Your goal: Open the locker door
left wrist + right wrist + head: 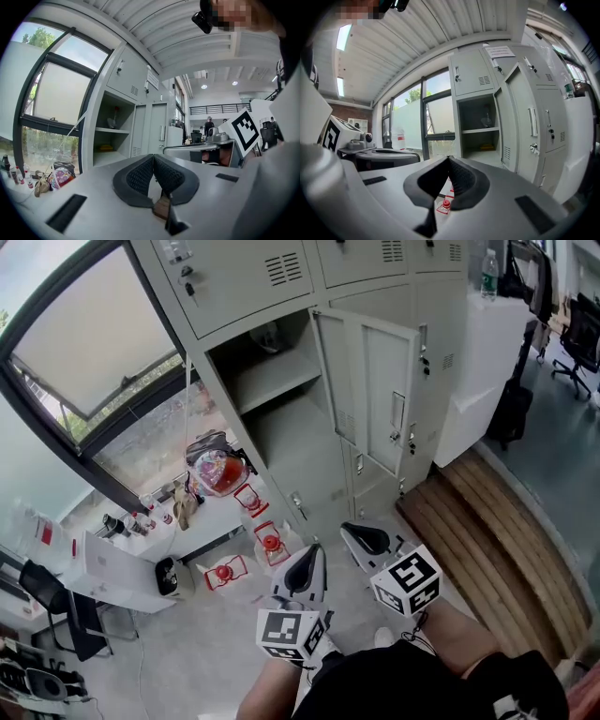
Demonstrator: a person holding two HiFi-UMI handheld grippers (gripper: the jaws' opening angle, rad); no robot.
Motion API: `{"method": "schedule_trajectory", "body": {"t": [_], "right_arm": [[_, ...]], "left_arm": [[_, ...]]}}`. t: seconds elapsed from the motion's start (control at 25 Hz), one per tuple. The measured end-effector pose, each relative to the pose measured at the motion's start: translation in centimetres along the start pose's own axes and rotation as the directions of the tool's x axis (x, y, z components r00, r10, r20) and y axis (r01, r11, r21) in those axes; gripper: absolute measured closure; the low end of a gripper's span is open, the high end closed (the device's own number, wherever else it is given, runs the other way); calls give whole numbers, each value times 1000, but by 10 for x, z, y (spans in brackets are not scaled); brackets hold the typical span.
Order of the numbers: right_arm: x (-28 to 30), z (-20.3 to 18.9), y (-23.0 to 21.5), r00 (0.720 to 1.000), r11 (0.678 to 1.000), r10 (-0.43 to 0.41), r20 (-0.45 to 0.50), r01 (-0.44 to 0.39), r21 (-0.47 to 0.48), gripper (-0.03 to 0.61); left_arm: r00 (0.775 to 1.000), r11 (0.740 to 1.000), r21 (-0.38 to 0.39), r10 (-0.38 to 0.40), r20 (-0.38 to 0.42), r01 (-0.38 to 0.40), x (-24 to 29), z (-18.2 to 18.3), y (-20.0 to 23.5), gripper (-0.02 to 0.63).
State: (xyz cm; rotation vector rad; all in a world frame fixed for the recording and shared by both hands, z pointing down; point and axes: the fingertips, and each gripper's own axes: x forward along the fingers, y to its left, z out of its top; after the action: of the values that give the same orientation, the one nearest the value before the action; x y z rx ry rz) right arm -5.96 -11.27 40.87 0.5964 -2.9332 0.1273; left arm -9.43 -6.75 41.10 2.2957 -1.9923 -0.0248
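Observation:
The grey locker's door [380,390] stands swung open to the right, and the compartment [281,390] behind it shows a shelf [277,382]. Both grippers hang low, well short of the locker and close to the person's body. My left gripper [305,570] is shut with nothing between its pads. My right gripper [361,538] is shut and empty too. In the left gripper view the open compartment [112,133] and the door [158,133] lie ahead of the shut left gripper [153,159]. In the right gripper view the door [525,124] stands ajar beside the compartment [480,126], past the shut right gripper [449,161].
Red frame-like items [267,542] lie on the floor left of the locker, beside a colourful bag [217,470] and small bottles on a low white ledge [122,559]. A large window [84,343] is at the left. Wooden steps [497,531] rise at the right.

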Motion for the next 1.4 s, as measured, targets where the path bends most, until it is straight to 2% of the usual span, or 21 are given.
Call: {"method": "schedule_trajectory", "body": {"t": [0.56, 1.4], "right_arm": [[-29, -4, 3, 997, 998, 68, 21, -68, 0, 525], [-48, -13, -12, 996, 996, 89, 13, -89, -4, 525]], "left_arm": [[998, 998, 23, 57, 7, -57, -11, 2, -34, 597], [998, 998, 22, 66, 3, -66, 0, -5, -58, 597]]}}
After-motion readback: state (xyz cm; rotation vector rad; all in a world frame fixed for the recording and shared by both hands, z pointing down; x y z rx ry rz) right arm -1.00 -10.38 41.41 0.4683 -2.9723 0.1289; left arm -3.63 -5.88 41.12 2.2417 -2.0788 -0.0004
